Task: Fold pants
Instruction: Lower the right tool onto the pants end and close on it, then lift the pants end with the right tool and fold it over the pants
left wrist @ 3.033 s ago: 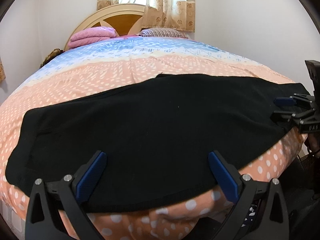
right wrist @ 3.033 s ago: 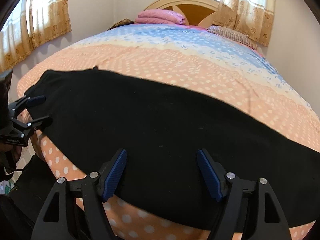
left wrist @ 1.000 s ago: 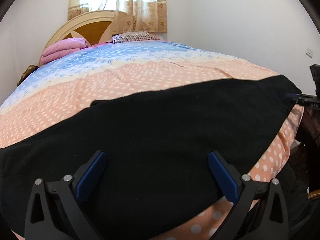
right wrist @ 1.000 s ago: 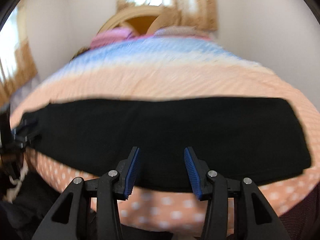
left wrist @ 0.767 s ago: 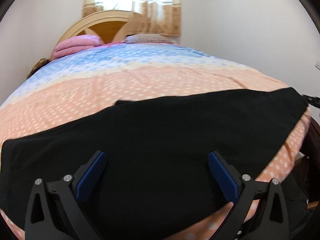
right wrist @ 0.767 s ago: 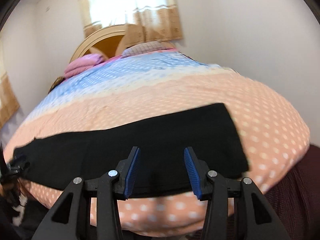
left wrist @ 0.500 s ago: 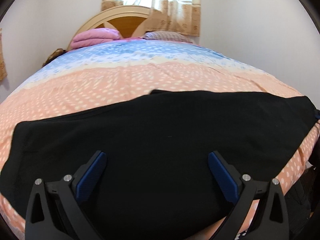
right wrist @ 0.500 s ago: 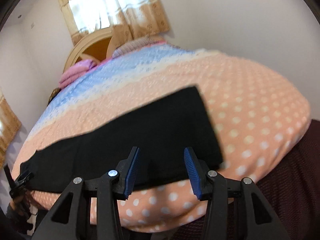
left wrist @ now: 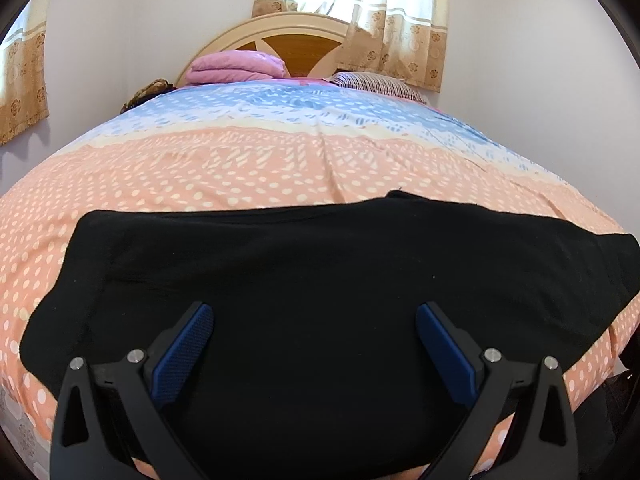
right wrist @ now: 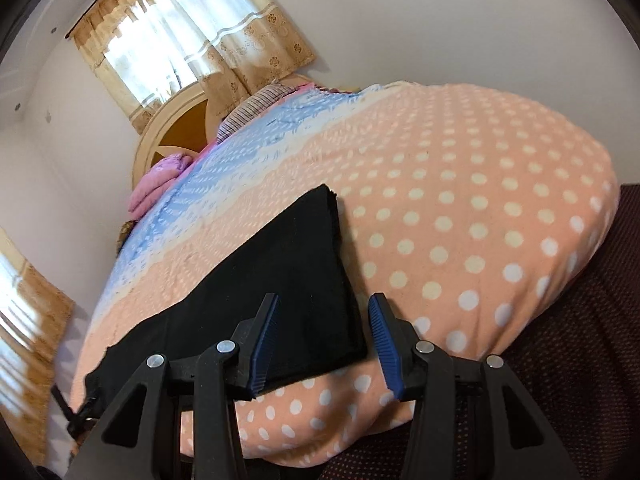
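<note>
The black pants [left wrist: 320, 280] lie flat in a long band across the near end of the bed. My left gripper [left wrist: 314, 344] is wide open and empty, hovering over the left part of the pants. In the right wrist view the pants [right wrist: 288, 280] end in a straight edge, and my right gripper [right wrist: 324, 344] is open around the near right corner of that end, holding nothing. The left gripper [right wrist: 80, 412] shows small and blurred at the far left end of the pants.
The bed [left wrist: 280, 168] has an orange dotted and blue cover. A folded pink blanket [left wrist: 236, 66] and a striped pillow [left wrist: 372, 82] lie by the wooden headboard [left wrist: 296, 40]. Dark maroon floor [right wrist: 580, 360] lies to the right of the bed.
My right gripper has swung from the middle of the pants to their right end and narrowed somewhat. My left gripper has shifted toward the left end, still wide open.
</note>
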A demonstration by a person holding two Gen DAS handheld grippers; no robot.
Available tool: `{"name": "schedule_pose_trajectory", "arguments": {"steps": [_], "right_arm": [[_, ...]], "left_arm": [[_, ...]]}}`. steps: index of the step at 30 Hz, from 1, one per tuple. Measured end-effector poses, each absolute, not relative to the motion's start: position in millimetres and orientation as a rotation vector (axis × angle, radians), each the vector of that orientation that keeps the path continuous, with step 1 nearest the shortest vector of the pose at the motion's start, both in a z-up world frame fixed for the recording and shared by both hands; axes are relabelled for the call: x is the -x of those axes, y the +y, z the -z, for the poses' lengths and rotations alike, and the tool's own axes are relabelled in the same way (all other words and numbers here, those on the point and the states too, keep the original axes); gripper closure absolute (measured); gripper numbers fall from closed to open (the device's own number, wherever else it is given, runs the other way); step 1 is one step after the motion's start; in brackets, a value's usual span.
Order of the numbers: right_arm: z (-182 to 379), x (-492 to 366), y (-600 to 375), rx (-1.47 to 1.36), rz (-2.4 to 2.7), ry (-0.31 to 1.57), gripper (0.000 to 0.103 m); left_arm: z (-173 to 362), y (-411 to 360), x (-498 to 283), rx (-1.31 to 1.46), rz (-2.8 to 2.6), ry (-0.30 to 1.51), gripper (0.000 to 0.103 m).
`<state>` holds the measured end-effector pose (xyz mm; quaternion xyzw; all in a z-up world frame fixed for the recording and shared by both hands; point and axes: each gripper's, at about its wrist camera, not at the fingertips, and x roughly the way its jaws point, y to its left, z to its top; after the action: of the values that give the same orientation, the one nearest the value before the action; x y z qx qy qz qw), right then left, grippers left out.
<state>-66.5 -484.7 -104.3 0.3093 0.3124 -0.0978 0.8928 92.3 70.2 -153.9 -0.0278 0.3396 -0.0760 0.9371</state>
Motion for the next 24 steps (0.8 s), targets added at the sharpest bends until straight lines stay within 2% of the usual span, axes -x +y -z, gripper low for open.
{"name": "schedule_pose_trajectory", "arguments": {"steps": [10,11,12,13,15,24], "right_arm": [[111.6,58.5,-487.7,-0.700,0.108,0.676,0.056],[114.4,57.8,-490.6,-0.728,0.100,0.660,0.059],[115.7,57.5,-492.0,-0.735,0.100,0.650,0.071],[117.2,57.2,-493.5,-0.734,0.110,0.649,0.077],[119.5,58.2,-496.0,-0.750,0.098,0.645,0.085],[89.6,64.0,-468.8,-0.638,0.095,0.553,0.091]], "left_arm": [[157.4,73.3,-92.3,0.061,0.160,0.697,0.000],[157.0,73.4,-92.0,0.059,0.158,0.697,0.000],[157.4,73.4,-91.9,0.055,0.156,0.697,0.000],[157.2,72.8,-91.6,0.052,0.156,0.696,0.000],[156.3,73.5,-90.8,0.050,0.160,0.699,0.000],[153.3,77.0,-90.7,0.077,0.168,0.703,0.000]]}}
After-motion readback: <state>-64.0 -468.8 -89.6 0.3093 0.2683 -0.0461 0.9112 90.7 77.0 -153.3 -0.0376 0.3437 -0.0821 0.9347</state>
